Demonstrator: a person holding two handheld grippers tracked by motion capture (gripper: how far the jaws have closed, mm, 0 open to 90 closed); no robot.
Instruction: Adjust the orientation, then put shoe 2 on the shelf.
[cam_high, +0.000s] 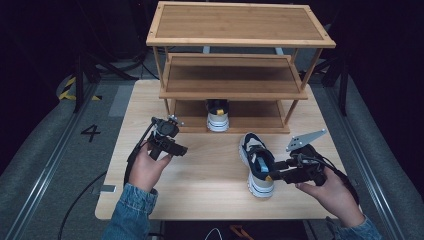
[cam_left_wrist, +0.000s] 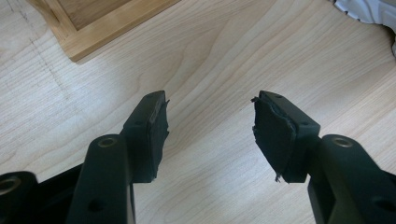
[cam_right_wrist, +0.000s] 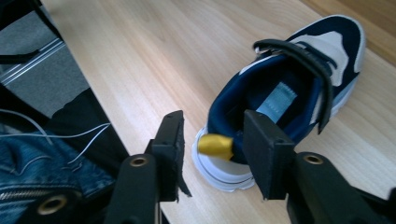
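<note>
Right hand-held gripper (cam_right_wrist: 212, 140): jaws spread around the heel of the sneaker (cam_right_wrist: 285, 100), so I can pinch it.
Left hand-held gripper (cam_left_wrist: 210, 126): released, waiting above the table (cam_left_wrist: 210, 56).
Shoe rack (cam_high: 235, 75): at the table's far edge.

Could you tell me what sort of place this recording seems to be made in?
Probably a lab or studio set up for recording: a wooden table with a shoe rack stands amid dark surroundings, with floor rails, hazard tape and a floor marking "4".
</note>
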